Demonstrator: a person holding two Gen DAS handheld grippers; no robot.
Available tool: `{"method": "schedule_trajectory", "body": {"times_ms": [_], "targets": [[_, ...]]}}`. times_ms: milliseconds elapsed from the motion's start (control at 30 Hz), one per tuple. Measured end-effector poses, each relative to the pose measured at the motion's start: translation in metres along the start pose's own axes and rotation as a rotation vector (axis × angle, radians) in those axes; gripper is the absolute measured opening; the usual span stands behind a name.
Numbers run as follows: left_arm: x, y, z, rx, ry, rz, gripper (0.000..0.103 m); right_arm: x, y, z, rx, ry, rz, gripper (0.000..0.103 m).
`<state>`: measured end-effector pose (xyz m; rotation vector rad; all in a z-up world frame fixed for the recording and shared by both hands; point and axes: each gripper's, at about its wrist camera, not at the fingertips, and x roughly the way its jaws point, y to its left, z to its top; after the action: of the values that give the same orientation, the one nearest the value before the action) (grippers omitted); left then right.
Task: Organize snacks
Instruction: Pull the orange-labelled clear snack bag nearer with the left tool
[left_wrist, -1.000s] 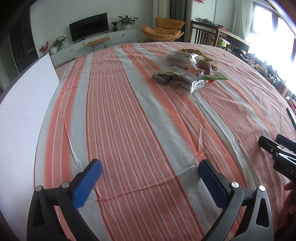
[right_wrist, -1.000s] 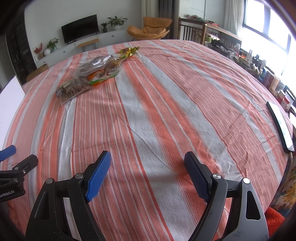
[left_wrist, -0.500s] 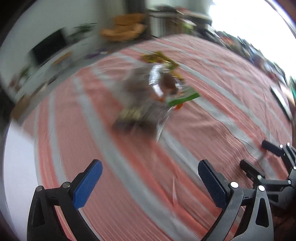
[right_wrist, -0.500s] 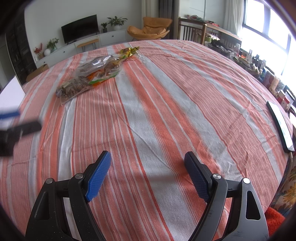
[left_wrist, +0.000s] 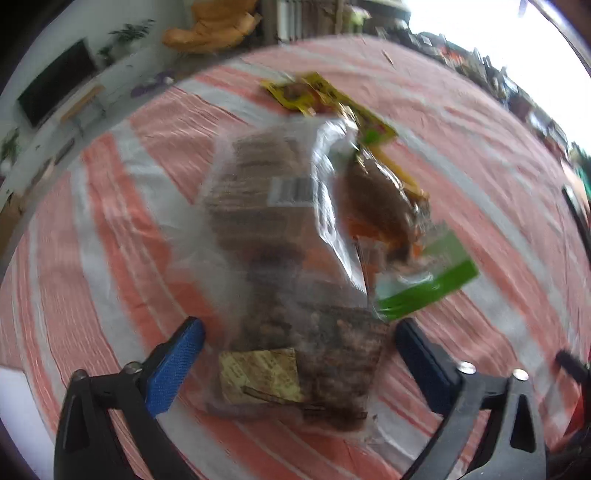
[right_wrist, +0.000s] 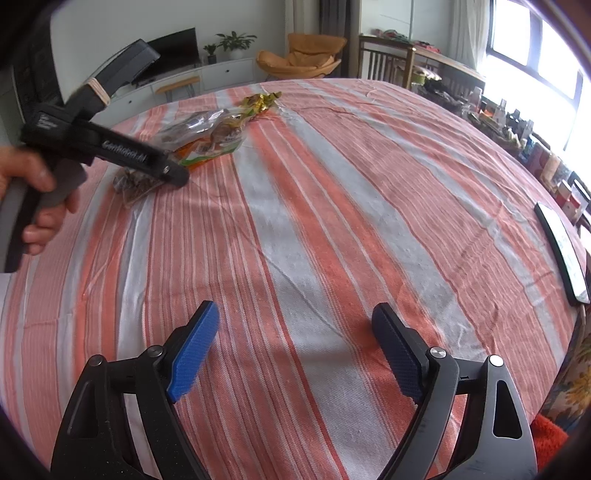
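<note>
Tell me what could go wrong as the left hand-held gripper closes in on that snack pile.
The left hand-held gripper, jaws just closing, straddles the near clear snack bag. That bag overlaps the wrapped bun, so lifting may drag the bun along. The wrapper looks thin and crinkly, so the pads may slip or crush the contents.

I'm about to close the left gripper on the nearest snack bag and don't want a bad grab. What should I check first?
1. Clear bag of dark snacks sits between the left gripper jaws, which have just been closing: ok.
2. Pads pressing the bag: not ok, gaps both sides.
3. Green-edged packet clear of the jaws: cannot tell, blurred.
4. Right gripper open, away from the snacks: ok.
5. Striped tablecloth unsnagged: ok.
</note>
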<state>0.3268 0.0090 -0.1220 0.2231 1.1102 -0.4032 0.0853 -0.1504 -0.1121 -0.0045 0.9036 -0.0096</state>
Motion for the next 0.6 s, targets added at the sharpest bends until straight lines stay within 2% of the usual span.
{"method": "schedule_trajectory", "body": {"times_ms": [33, 167, 333, 467, 533, 600], "targets": [[-0.005, -0.002, -0.005, 0.001, -0.031, 0.005, 0.081, 0.000, 0.000, 0.000, 0.000, 0.000, 0.000, 0.088], [-0.023, -0.007, -0.035, -0.074, -0.042, 0.027, 0.075, 0.000, 0.001, 0.001, 0.000, 0.000, 0.000, 0.089], [-0.062, -0.021, -0.117, -0.262, -0.033, 0.145, 0.075, 0.000, 0.001, 0.001, 0.001, 0.000, 0.001, 0.089], [-0.093, -0.020, -0.182, -0.397, -0.073, 0.191, 0.075, 0.000, 0.002, 0.001, -0.003, 0.000, 0.002, 0.089], [-0.103, -0.016, -0.204, -0.449, -0.106, 0.220, 0.079, 0.000, 0.003, 0.001, -0.004, -0.001, 0.003, 0.089], [-0.103, -0.009, -0.217, -0.495, -0.127, 0.234, 0.091, 0.000, 0.002, 0.001, -0.003, -0.001, 0.003, 0.089]]}}
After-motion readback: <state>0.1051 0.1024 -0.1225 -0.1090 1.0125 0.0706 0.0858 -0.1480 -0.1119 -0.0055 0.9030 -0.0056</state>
